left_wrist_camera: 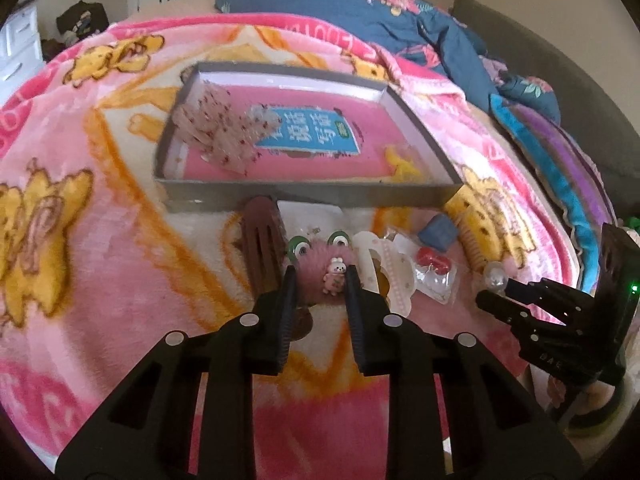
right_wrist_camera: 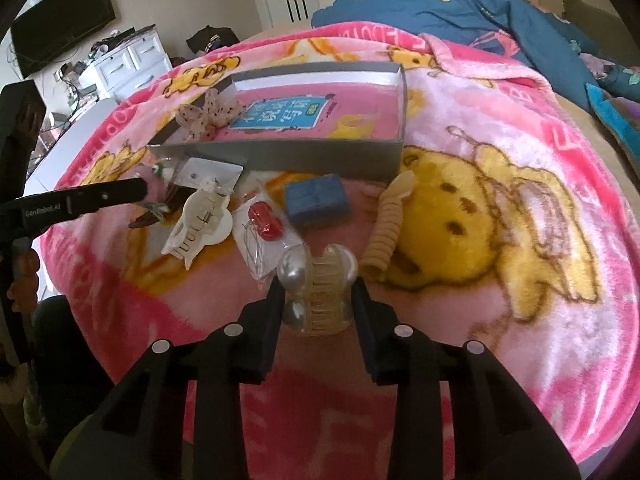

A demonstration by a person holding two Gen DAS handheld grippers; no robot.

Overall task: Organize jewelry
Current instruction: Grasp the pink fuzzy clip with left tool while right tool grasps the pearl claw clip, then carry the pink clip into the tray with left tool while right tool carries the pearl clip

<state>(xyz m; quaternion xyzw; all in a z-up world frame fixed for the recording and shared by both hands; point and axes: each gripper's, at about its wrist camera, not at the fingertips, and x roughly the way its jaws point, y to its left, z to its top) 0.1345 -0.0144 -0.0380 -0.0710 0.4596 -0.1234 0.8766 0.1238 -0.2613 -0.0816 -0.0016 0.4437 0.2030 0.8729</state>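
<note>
Bed covered by a pink cartoon blanket [right_wrist_camera: 500,160]. Grey shallow box [left_wrist_camera: 312,196] sits on it, a pink booklet [left_wrist_camera: 320,152] lining its floor and a spotted sheer bow [left_wrist_camera: 216,132] lying at its left end. In front of the box, a row of hair pieces and trinkets: brown claw clip [left_wrist_camera: 262,240], fuzzy pink frog clip [left_wrist_camera: 320,264], white claw clip [right_wrist_camera: 204,216], clear packet with red earrings [right_wrist_camera: 264,220], blue small box [right_wrist_camera: 316,200], cream spiral hair tie [right_wrist_camera: 386,232]. Left tool [left_wrist_camera: 320,280]: jaws drawn in close on either side of the frog clip, pads at its fuzz; the clip rests on the blanket. Right tool [right_wrist_camera: 318,292]: jaws pressed onto the sides of a clear claw clip with pearls [right_wrist_camera: 320,280], pinching it just above the blanket.
</note>
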